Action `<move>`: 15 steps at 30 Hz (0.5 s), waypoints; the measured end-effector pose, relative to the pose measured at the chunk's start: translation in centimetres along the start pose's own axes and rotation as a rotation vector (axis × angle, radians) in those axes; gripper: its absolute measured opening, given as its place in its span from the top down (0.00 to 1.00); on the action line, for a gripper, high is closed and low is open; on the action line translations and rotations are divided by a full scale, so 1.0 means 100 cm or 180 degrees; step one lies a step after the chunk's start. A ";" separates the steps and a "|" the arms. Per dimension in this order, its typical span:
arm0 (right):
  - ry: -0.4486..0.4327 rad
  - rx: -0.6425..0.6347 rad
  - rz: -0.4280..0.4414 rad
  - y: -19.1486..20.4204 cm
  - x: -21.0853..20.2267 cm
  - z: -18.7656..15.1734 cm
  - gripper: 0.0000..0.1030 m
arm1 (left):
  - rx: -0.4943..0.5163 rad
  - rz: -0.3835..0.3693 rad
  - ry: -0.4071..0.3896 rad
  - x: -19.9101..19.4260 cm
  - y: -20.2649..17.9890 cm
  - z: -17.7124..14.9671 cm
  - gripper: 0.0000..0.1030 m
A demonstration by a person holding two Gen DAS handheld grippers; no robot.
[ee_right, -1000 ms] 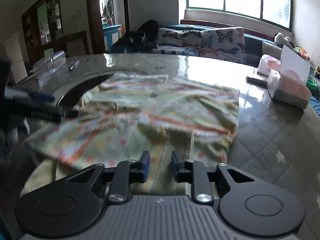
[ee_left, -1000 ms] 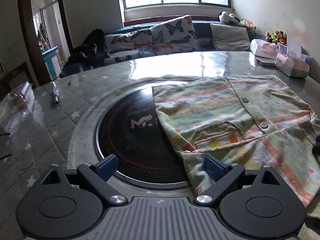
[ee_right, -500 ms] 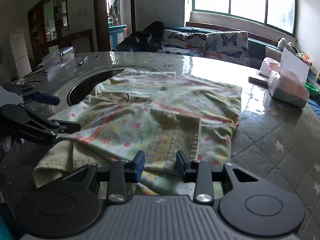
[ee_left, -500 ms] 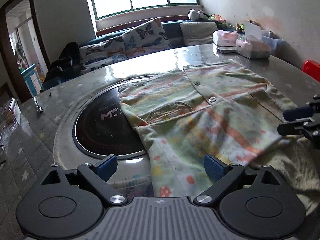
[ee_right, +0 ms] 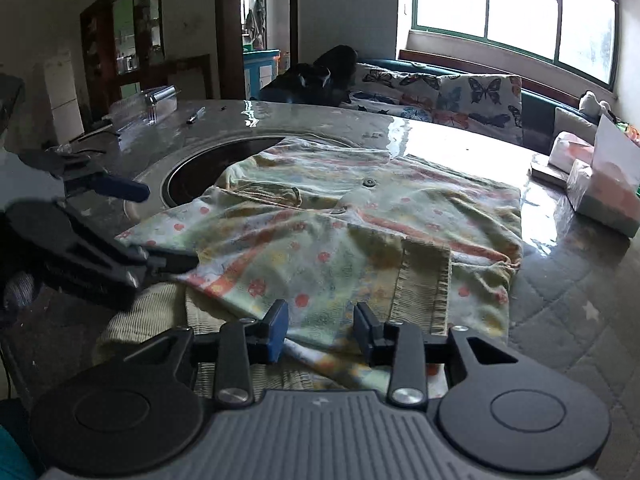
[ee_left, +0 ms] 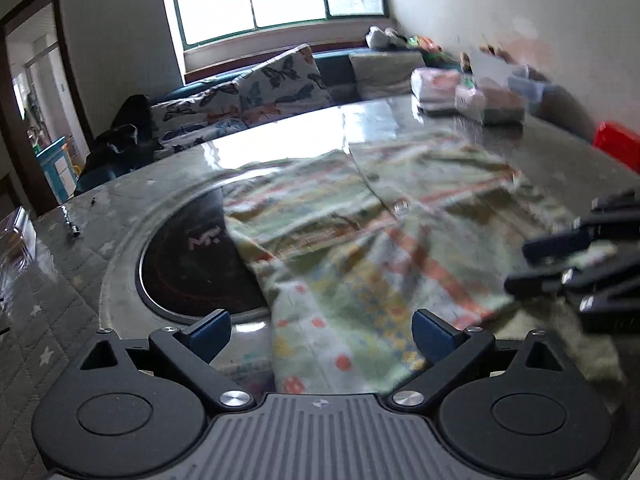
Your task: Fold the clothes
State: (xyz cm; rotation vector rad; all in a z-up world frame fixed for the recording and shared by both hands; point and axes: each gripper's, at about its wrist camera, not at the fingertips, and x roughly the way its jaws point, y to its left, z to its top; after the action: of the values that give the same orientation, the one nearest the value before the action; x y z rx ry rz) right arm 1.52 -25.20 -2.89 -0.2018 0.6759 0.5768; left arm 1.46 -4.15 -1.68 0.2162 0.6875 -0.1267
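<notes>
- Garment (ee_left: 360, 248) in the left wrist view: a pale green child's shirt with orange stripes and dots lies spread over the grey bench (ee_left: 60, 320), part of it draped across a dark round inset plate (ee_left: 192, 264). It seems laid flat like this so its edges can be reached for folding.
- The left hand-held gripper (ee_left: 322, 330) sits low at the shirt's near edge, jaws spread wide, nothing pinched; cloth lies between and beneath the blue pads. This looks like a stance for taking a fresh hold.
- At the right of this view, blurred, the right hand-held gripper (ee_left: 532, 264) reaches over the shirt's side.
- Beyond the shirt, tissue packs (ee_left: 472, 96) stand well apart, out of the folding area.
- In the right wrist view, the same shirt (ee_right: 340, 232) shows a folded-over sleeve, its ribbed cuff (ee_right: 424, 280) near the camera. A cream ribbed cloth (ee_right: 156, 312) lies under its near corner.
- The right hand-held gripper (ee_right: 322, 330) is partly apart, jaws widening; the shirt's near edge lies between the pads, which do not press it. It appears to be letting the cloth go.
- The left hand-held gripper (ee_right: 160, 228) appears at the left edge, hovering beside the shirt's corner.
</notes>
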 end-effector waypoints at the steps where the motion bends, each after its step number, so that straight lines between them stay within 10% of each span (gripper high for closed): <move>1: -0.0003 0.0010 -0.0004 -0.001 -0.002 0.001 0.63 | 0.0011 -0.0001 0.0000 -0.001 0.000 -0.001 0.04; 8: -0.0023 0.0057 -0.0093 -0.014 -0.023 -0.002 0.61 | -0.0271 -0.0370 -0.0023 -0.028 0.008 0.011 0.07; 15: 0.0032 -0.0085 -0.0202 -0.016 -0.046 -0.014 0.60 | -0.0237 -0.0855 0.0278 -0.040 -0.010 0.006 0.34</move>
State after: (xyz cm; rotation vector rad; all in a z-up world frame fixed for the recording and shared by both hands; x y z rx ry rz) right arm -1.18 -29.04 -1.07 -0.2503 0.6694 0.5245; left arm -1.46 -5.09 1.14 0.0570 0.8050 -0.3495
